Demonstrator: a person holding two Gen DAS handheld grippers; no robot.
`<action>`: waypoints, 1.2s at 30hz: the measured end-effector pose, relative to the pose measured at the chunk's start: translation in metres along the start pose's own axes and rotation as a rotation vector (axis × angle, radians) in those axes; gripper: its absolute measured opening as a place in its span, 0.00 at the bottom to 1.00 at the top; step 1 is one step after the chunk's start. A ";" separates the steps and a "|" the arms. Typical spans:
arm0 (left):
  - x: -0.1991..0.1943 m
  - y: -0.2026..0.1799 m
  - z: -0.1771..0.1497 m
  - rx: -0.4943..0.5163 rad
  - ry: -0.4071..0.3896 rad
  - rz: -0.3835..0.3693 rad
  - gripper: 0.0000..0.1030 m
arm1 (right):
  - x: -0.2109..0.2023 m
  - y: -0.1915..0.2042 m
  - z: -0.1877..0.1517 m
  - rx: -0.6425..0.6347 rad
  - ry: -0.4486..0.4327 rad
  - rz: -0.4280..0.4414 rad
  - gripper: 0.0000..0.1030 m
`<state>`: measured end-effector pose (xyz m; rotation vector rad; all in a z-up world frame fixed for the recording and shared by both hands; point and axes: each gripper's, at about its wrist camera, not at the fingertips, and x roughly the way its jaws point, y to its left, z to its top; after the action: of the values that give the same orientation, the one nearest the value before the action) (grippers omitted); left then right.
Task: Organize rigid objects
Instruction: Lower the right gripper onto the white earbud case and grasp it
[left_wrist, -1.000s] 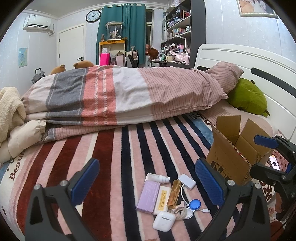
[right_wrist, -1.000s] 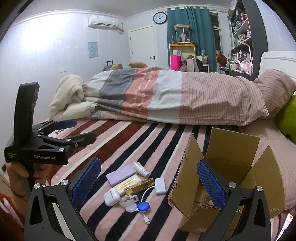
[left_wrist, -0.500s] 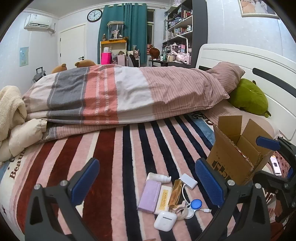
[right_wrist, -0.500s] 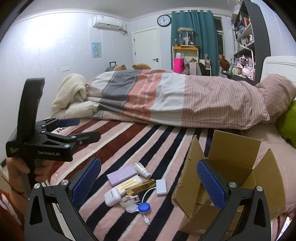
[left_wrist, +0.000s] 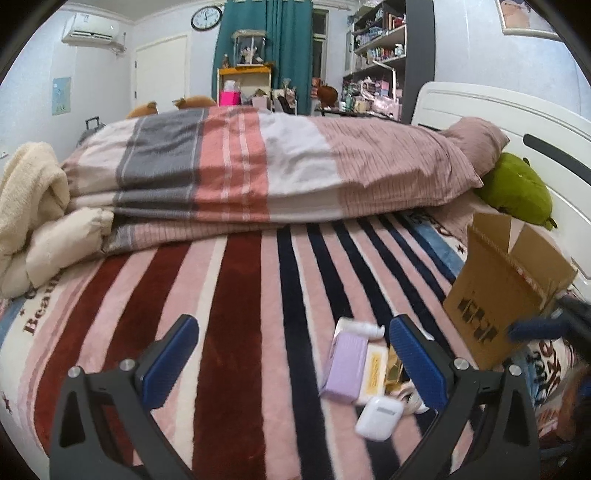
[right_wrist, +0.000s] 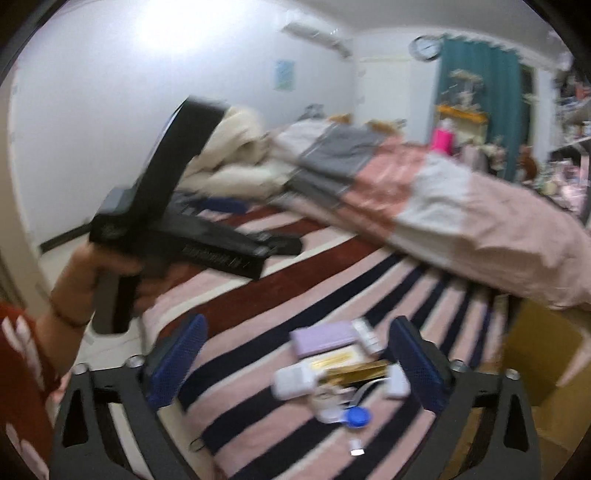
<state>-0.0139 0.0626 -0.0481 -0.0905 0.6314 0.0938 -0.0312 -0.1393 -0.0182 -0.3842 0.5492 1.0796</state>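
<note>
Both grippers over bed (left_wrist: 240, 332): left gripper (left_wrist: 291, 354) fingers wide apart, empty; right gripper (right_wrist: 295, 354) fingers closing, not gripping, small items (right_wrist: 332, 362) lying between; box (left_wrist: 506, 295) beside.

Pale walls carry a round clock (left_wrist: 206, 17) and a white air conditioner (left_wrist: 92, 27) above a closed white door (left_wrist: 161, 72). Teal curtains (left_wrist: 266, 44) hang beside crowded dark shelves (left_wrist: 384, 55). The bed has a white headboard (left_wrist: 517, 122), a striped blanket (left_wrist: 240, 295) and a folded quilt (left_wrist: 258, 166).
</note>
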 end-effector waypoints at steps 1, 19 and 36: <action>0.003 0.004 -0.006 -0.001 0.004 -0.009 1.00 | 0.010 0.000 -0.005 0.009 0.029 0.036 0.81; 0.018 0.013 -0.050 0.055 0.048 -0.073 1.00 | 0.127 -0.029 -0.067 0.037 0.317 0.100 0.49; 0.015 0.026 -0.059 0.015 0.097 -0.153 1.00 | 0.133 -0.026 -0.065 0.074 0.316 0.109 0.46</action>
<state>-0.0396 0.0829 -0.1062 -0.1294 0.7196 -0.0638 0.0254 -0.0907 -0.1482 -0.4676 0.8973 1.1067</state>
